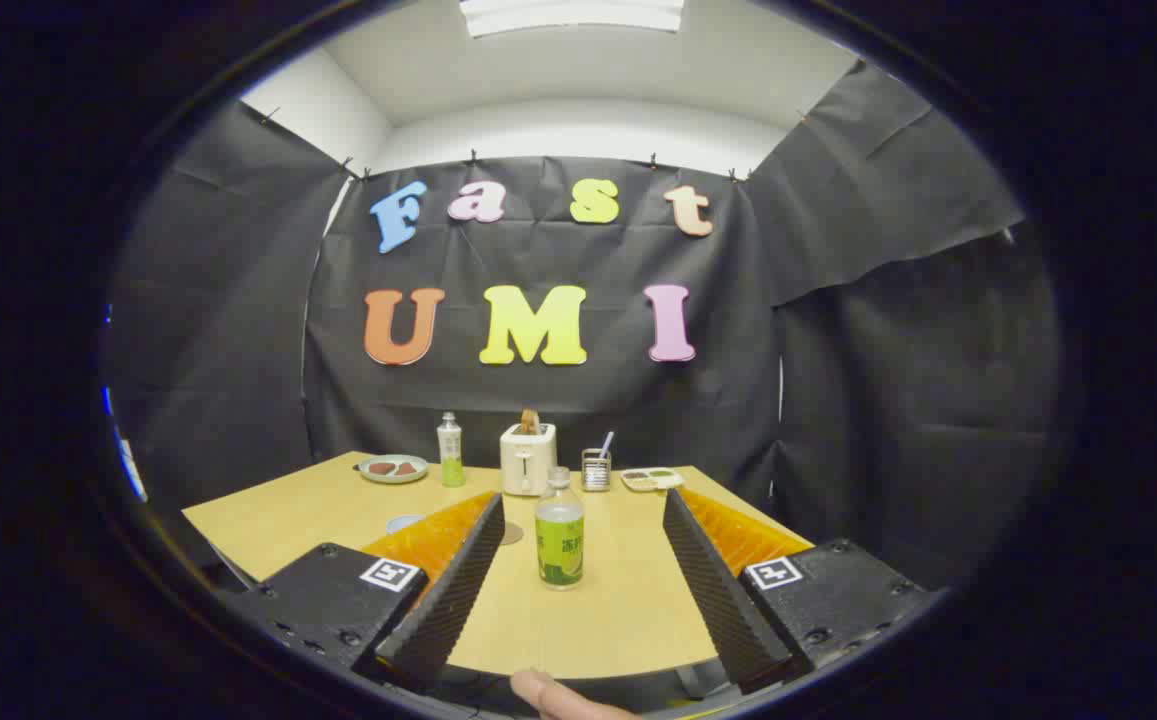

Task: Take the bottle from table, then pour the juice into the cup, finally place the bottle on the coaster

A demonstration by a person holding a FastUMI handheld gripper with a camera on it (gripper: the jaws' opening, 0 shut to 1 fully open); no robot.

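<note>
The wooden table spreads out ahead of the gripper, its light top reaching back to the black cloth wall. The gripper's two fingers stand wide apart, ribbed black pads facing inward with orange backing behind them, and they press on nothing. Between them, just ahead of their tips, the bottle stands upright on the table, holding green juice, wrapped in a green label and topped with a clear cap. Behind the left finger's tip lies the round coaster, partly hidden, and further left a small pale cup peeks out beside the finger. Along the far edge sit a white toaster with bread in its slot, a second green bottle, a plate, a divided tray and a small metal holder. A fingertip shows below the table's near edge.
</note>
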